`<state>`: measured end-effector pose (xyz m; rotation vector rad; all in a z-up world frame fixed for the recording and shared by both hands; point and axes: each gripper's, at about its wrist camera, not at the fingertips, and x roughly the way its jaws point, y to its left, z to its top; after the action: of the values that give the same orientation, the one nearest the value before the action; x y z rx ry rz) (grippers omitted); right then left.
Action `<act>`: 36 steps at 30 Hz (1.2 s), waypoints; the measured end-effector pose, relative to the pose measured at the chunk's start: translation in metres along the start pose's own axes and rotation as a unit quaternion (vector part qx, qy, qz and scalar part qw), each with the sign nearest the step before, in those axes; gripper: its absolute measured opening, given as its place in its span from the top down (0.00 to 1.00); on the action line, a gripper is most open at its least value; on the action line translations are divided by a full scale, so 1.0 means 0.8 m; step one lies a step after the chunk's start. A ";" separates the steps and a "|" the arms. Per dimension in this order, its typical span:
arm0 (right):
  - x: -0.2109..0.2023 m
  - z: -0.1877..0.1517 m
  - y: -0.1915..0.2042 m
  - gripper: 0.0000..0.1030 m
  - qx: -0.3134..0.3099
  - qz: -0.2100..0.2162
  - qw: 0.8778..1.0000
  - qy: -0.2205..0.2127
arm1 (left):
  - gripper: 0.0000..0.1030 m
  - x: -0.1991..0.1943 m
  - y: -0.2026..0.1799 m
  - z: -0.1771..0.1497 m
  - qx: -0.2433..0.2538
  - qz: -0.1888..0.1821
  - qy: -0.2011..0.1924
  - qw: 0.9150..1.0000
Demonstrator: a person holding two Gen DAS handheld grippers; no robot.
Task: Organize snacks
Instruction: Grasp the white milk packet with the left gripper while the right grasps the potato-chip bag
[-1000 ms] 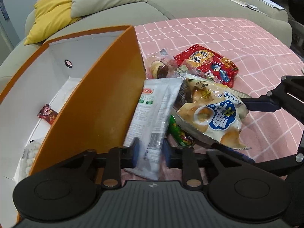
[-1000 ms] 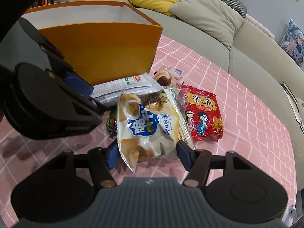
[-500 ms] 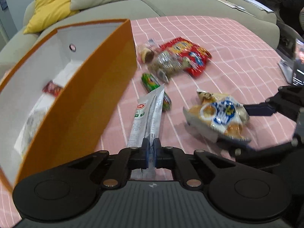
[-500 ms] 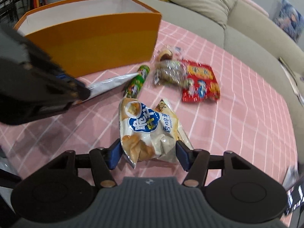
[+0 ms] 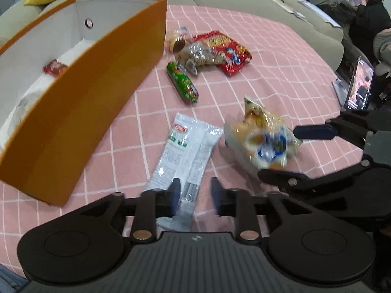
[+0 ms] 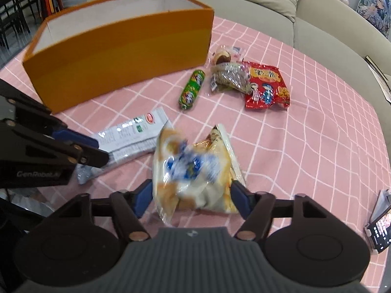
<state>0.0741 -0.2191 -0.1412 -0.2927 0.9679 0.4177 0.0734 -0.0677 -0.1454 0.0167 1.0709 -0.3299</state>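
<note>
White wrapper (image 5: 185,156) lies on the pink cloth (image 5: 281,56), long axis running out from the left gripper (image 5: 193,193) — jaws just opened, straddling its near end, gripping nothing — orange box (image 5: 85,112) alongside.

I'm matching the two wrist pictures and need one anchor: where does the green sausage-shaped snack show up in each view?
Left wrist: the green sausage snack lies upper centre on the pink cloth, slanting down to the right, just right of the orange box.
Right wrist: the same snack lies centre, above the middle, below the box's right front corner.
Shared landmark: the red snack bag, to its right in both.
</note>
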 end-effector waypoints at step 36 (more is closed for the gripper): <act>0.042 0.015 -0.051 0.47 0.151 0.069 0.986 -0.015 | 0.43 0.065 -0.011 0.022 0.090 0.038 0.034 0.995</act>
<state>0.1185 -0.2429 -0.1607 0.0549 1.0093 0.3936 0.1084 -0.0921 -0.1805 0.2298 1.1022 -0.3577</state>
